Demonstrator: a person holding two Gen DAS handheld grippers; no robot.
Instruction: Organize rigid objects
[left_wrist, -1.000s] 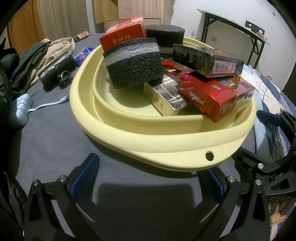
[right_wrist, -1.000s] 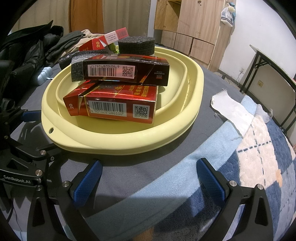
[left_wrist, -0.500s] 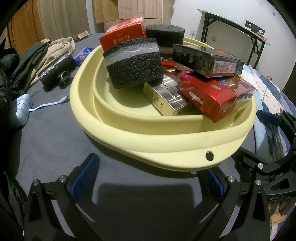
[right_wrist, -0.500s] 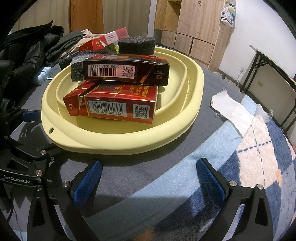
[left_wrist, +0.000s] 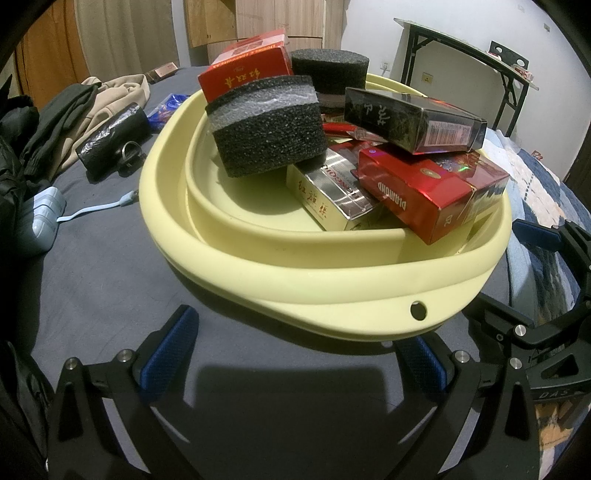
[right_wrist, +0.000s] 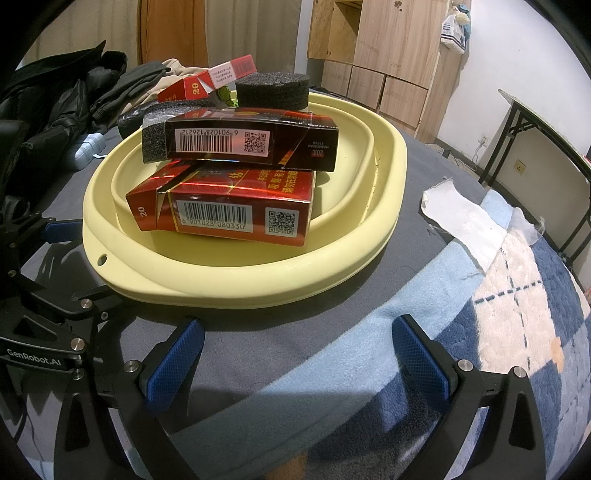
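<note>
A grey bed carries a yellow basin heaped with boxes and foam blocks; wooden cabinets stand at twelve o'clock. Both the left tongs and the right tongs gape wide, empty, just short of the basin's rim. Only the right view shows the white cloth at three o'clock; the left shows a silver box.
</note>
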